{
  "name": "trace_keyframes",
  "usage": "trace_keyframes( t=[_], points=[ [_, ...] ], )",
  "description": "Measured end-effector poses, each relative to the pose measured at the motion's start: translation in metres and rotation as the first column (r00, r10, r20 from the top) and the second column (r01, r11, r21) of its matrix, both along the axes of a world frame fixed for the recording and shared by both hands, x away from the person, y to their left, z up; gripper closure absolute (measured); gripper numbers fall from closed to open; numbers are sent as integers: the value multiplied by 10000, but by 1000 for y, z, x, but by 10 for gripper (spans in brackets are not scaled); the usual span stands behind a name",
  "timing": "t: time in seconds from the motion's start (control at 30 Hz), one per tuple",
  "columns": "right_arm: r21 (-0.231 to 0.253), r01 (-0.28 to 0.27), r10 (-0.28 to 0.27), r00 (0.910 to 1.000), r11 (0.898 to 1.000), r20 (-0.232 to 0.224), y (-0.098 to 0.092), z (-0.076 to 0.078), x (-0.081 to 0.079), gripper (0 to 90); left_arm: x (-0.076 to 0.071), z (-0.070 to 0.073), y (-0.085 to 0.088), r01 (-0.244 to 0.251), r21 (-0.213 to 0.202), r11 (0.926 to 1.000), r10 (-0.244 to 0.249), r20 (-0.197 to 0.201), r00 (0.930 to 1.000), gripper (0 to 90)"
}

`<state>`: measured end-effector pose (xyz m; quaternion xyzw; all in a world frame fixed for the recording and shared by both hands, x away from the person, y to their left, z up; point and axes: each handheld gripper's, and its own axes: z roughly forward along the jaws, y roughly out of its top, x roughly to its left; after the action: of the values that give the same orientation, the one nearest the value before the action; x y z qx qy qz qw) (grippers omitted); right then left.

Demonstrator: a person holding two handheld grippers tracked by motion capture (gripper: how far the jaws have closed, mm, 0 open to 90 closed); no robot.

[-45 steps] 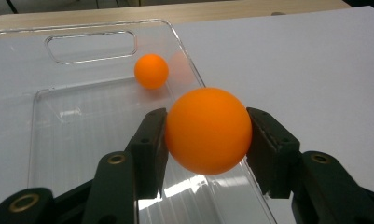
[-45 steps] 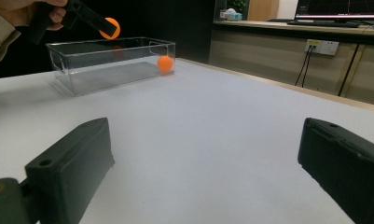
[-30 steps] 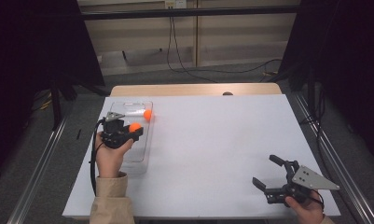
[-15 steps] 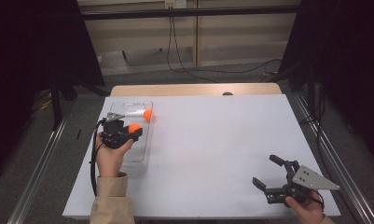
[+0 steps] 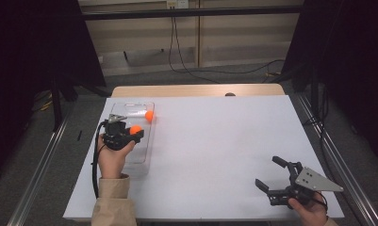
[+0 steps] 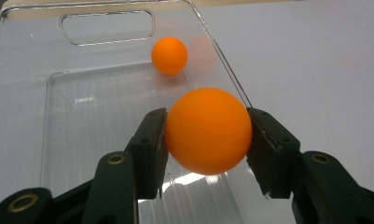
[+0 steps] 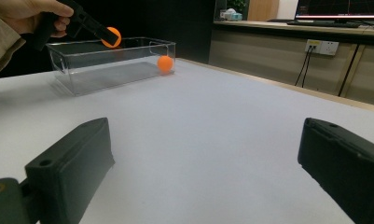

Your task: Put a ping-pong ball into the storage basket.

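Left gripper (image 6: 207, 130) clamped on orange ball (image 6: 208, 130), held above the clear bin's (image 5: 146, 141) right wall, left of frame in the high view. Second ball (image 5: 149, 115) sits inside at the bin's far end. Right gripper (image 5: 277, 176), lower right, jaws wide apart on bare white table (image 5: 215, 150).

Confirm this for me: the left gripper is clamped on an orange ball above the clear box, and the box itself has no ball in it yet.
Not quite. The left gripper is indeed clamped on an orange ball above the clear box, but the box is not without one: a second orange ball already lies inside it, near the far end by the handle cutout. The left gripper view shows this plainly.
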<state>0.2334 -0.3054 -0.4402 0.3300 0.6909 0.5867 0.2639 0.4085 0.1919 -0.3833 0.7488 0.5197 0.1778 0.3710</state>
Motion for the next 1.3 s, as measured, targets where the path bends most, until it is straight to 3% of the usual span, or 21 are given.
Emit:
trace_keyframes(
  t=[0.93, 1.3],
  points=[
    [3, 0, 0, 10000, 10000, 1, 0, 0, 0, 26, 3, -6, -2, -91, 52, 9999, 92, -230, 9997, 506],
    [-11, -10, 10, 10000, 10000, 1, 0, 0, 0, 26, 4, -9, -1, -219, 270, 9994, 227, -273, 9994, 504]
  ],
)
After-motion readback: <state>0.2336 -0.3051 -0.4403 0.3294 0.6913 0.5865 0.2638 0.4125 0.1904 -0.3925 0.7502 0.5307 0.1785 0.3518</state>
